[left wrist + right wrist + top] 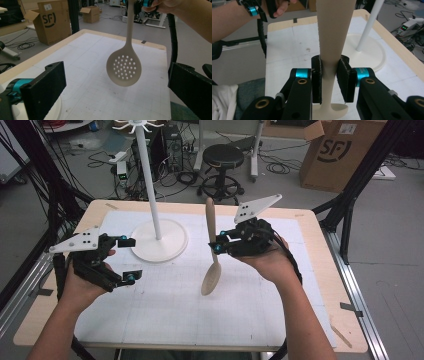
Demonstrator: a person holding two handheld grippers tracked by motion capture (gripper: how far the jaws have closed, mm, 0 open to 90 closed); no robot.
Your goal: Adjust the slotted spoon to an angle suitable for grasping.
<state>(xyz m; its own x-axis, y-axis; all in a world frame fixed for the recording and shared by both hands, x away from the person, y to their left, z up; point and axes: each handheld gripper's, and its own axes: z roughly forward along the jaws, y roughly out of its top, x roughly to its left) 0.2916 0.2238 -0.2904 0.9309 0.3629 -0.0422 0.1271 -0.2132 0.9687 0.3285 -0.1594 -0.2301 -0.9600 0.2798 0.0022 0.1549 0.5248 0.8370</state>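
Observation:
A beige slotted spoon [212, 255] hangs upright above the white mat, bowl down and handle up. My right gripper [218, 246] is shut on its handle; in the right gripper view the two black jaws clamp the handle [332, 45] from both sides. The left gripper view faces the perforated bowl [124, 67], lifted off the mat. My left gripper [131, 259] stands open to the left of the spoon, with nothing between its jaws. A white stand with a round base [159, 240] and a thin pole [150, 180] rises at the back left of the mat.
The white gridded mat [170, 305] covers most of the wooden table [325, 270]. Hooks top the pole [135, 126]. Beyond the table stand a black stool [222, 167], a cardboard box [340, 152], and cables on the floor.

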